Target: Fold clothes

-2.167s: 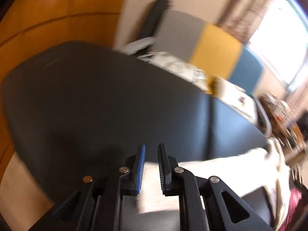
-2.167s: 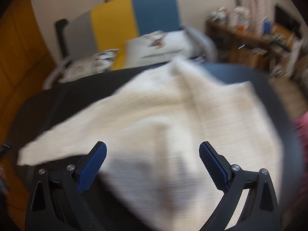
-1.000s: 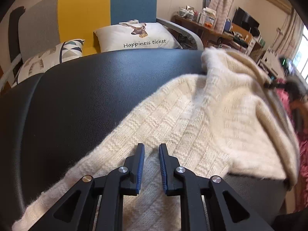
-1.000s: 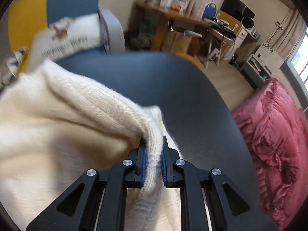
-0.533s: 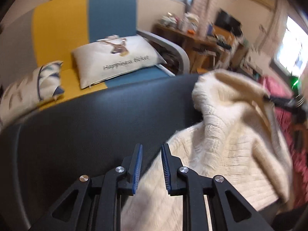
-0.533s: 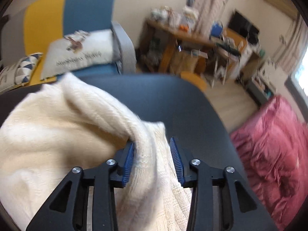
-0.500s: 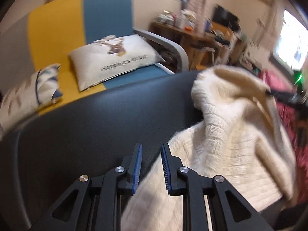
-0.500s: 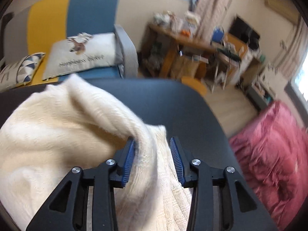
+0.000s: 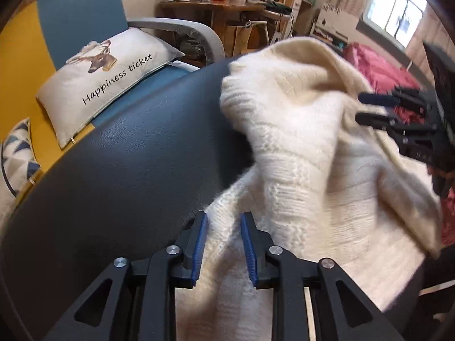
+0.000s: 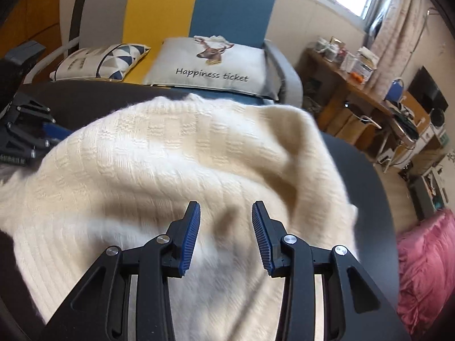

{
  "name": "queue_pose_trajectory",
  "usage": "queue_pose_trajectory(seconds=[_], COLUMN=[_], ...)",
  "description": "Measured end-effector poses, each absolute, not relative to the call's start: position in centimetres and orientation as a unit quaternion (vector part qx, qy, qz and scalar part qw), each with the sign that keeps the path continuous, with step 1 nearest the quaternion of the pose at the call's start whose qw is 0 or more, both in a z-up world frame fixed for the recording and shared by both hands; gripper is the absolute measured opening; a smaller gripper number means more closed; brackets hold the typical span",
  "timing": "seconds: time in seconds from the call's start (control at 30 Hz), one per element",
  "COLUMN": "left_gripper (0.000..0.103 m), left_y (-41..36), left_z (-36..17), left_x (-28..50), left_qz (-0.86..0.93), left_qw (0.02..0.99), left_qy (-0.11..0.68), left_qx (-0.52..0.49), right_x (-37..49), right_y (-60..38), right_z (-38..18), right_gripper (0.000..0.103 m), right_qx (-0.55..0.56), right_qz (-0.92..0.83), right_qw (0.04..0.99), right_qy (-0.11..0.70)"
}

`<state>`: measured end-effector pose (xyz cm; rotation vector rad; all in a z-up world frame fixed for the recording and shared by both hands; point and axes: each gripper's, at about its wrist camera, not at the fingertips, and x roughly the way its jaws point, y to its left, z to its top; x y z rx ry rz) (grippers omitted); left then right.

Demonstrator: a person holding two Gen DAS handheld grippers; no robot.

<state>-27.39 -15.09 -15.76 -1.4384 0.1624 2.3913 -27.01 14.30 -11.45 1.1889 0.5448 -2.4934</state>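
**One sweater, two grippers, both let go**

One cream knit sweater (image 10: 182, 170), heaped on the dark table (image 9: 113, 176), one ribbed edge bunched up toward the far rim.

Left gripper (image 9: 223, 237): jaws have just been opening, a fold of knit sits between the blue pads, not pinched. Right gripper (image 10: 224, 228): jaws have just opened too, standing apart above the sweater, nothing clamped.

Behind the table: one sofa (image 10: 227, 8) in grey, yellow and blue panels, two pillows on it: one deer pillow (image 10: 210, 65), one triangle-pattern pillow (image 10: 108, 59). One wooden desk (image 10: 355, 85) with clutter to the right. One pink blanket (image 10: 426, 270) low right.
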Motion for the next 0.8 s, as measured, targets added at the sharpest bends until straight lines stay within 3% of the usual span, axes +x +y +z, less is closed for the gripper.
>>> queue_pose_trajectory(seconds=[0.07,0.13,0.17,0.2,0.3,0.43,0.47,0.53,0.6,0.8], left_gripper=[0.036,0.036,0.031,0.014,0.008,0.008,0.007,0.006,0.008,0.015], left_y=[-14.9,-14.8,-14.9,-15.3,-17.1,-20.0,-20.4,-20.7,-21.0,-23.8], left_z=[-16.0,-16.1,-16.1,-16.0,-15.2,-12.1,-12.1,-13.8,-15.5,-13.6], left_x=[-27.5,-27.4,-27.2,-26.9,-25.3,-19.9,-19.2,-19.8,-20.4,-18.2], left_qz=[0.845,0.848,0.852,0.860,0.892,0.935,0.934,0.918,0.900,0.892], left_qw=[0.166,0.159,0.151,0.136,0.057,-0.055,-0.065,-0.068,-0.063,-0.047], left_qy=[0.062,0.058,0.052,0.036,-0.031,-0.111,-0.120,-0.116,-0.116,-0.189], left_qx=[-0.504,-0.502,-0.498,-0.490,-0.446,-0.332,-0.330,-0.373,-0.415,-0.407], right_x=[-27.8,-28.5,-29.1,-29.7,-31.4,-33.0,-33.5,-34.0,-34.1,-31.5], right_y=[13.5,13.0,12.9,13.0,13.2,14.9,15.7,17.1,17.1,16.0], right_z=[-11.9,-12.4,-12.7,-12.9,-14.0,-14.7,-15.2,-15.5,-15.3,-12.4], right_gripper=[0.041,0.041,0.041,0.041,0.041,0.044,0.051,0.053,0.053,0.053], right_qx=[0.422,0.427,0.432,0.438,0.465,0.462,0.471,0.476,0.482,0.471], right_qz=[-0.872,-0.870,-0.869,-0.867,-0.859,-0.869,-0.869,-0.875,-0.872,-0.872], right_qw=[0.165,0.164,0.164,0.162,0.144,0.047,0.037,0.043,0.046,0.099], right_qy=[0.186,0.183,0.177,0.171,0.160,0.173,0.150,0.084,0.077,0.091])
